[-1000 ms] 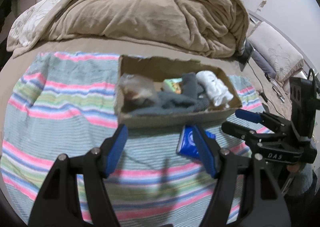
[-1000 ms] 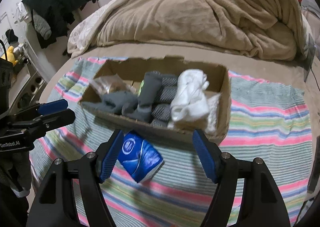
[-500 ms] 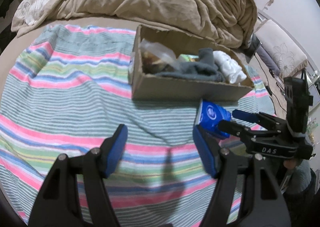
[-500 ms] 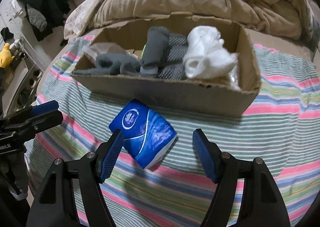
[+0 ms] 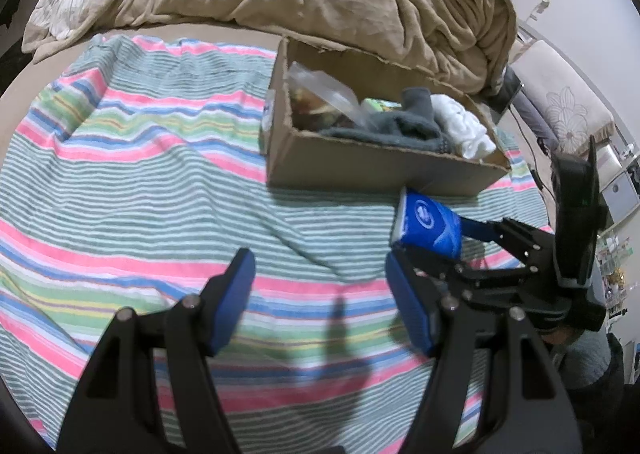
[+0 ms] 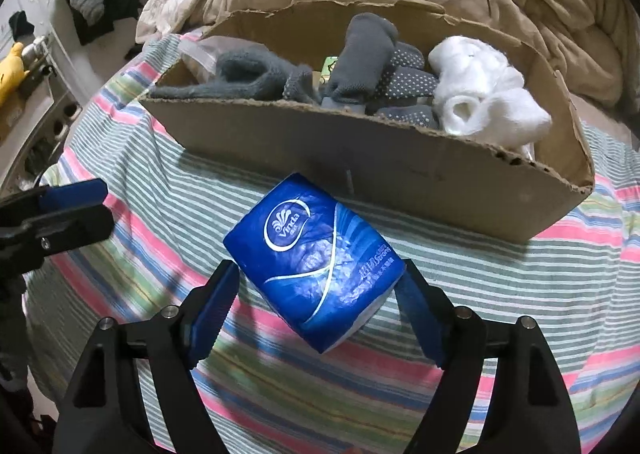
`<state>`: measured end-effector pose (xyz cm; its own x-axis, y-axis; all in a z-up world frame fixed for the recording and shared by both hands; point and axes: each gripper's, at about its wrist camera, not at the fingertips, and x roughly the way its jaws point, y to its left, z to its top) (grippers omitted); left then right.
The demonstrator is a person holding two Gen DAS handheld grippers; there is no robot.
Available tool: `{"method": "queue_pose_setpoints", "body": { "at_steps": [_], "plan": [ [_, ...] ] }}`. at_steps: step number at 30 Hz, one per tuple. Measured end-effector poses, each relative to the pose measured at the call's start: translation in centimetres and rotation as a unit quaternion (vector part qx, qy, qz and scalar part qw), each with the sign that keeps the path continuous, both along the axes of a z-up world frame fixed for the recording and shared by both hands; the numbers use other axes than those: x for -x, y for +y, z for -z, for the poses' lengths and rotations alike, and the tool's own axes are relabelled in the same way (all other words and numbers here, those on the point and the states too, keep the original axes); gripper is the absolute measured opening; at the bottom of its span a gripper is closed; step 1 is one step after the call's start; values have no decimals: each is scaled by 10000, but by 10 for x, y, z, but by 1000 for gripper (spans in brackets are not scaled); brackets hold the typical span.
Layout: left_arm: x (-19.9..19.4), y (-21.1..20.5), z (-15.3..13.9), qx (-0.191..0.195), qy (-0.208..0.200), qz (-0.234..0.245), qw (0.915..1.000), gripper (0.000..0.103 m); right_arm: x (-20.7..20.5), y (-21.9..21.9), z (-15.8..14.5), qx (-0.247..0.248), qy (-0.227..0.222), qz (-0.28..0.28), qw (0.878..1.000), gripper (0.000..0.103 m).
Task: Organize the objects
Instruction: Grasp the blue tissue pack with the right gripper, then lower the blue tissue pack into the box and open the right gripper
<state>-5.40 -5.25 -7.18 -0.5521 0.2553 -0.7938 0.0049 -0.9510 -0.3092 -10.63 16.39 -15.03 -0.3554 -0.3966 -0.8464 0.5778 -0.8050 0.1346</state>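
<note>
Left wrist: your left gripper (image 5: pixel 320 294) hung wide open over the striped blanket (image 5: pixel 140 181), holding nothing. The tissue pack (image 5: pixel 428 225) sat just in front of the cardboard box (image 5: pixel 360 169), between the right gripper's fingers.

Right wrist: your right gripper (image 6: pixel 318 308) straddled the pack (image 6: pixel 316 266), jaws spread at both ends, contact unclear. Pick-up step, I'd say; next you'd need to close and lift it over the box wall (image 6: pixel 400 169).
</note>
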Motion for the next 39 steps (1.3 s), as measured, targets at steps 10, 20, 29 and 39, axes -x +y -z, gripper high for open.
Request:
{"method": "queue_pose_setpoints", "body": {
  "at_steps": [10, 20, 29, 39],
  "plan": [
    [-2, 5, -7, 46, 47, 33, 10000, 69, -15, 0, -12, -336, 499, -183, 9980, 51],
    [-3, 7, -19, 102, 160, 37, 9998, 69, -29, 10, -40, -139, 701, -326, 9969, 48],
    [0, -3, -34, 147, 385, -90, 9991, 69, -29, 8, -75, 229, 883, -449, 9948, 48],
    [12, -15, -42, 202, 488, -223, 9984, 69, -1, 0, -95, 435, 934, -447, 9937, 48]
  ]
}}
